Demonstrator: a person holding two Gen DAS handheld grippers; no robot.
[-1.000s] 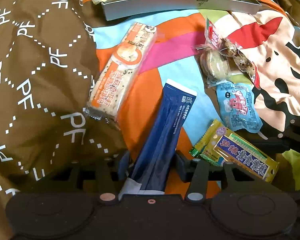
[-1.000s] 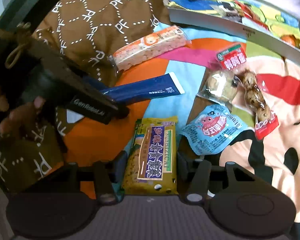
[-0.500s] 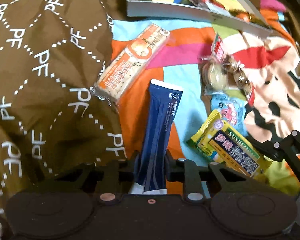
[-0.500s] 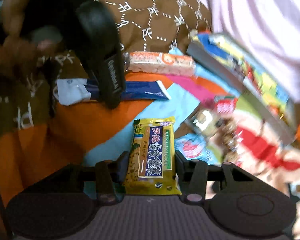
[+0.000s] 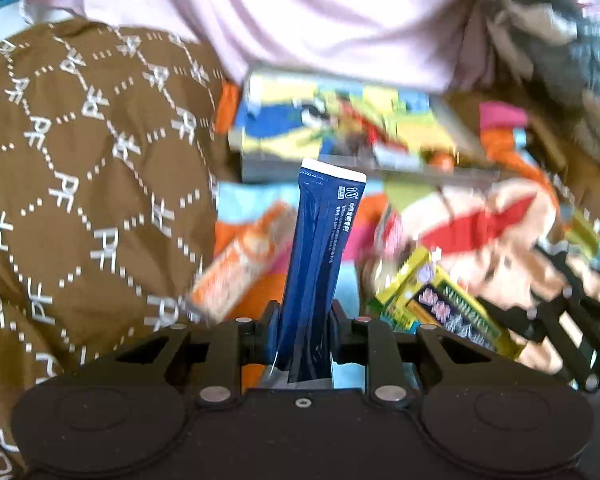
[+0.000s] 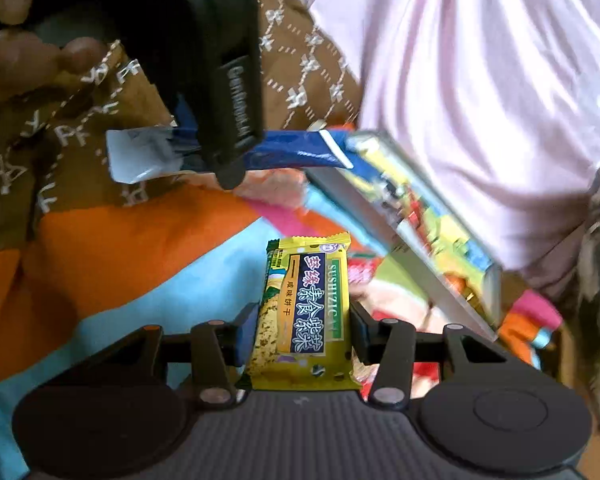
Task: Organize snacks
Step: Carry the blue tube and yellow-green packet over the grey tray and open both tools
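Pinching a long dark-blue foil stick sachet (image 5: pixel 320 256), the left gripper (image 5: pixel 302 332) holds it above the colourful bedspread (image 6: pixel 100 248), while the right gripper (image 6: pixel 300 336) clamps a yellow-green biscuit packet (image 6: pixel 304 312) nearby.

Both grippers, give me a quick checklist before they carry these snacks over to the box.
1. Left gripper clamped on blue stick pack: ok.
2. Right gripper clamped on yellow biscuit packet: ok.
3. Both packs lifted off the bedspread: ok.
4. Colourful box in view ahead: ok.
5. Free space inside the box: cannot tell, blurred.
6. Orange cracker pack not snagged: ok.
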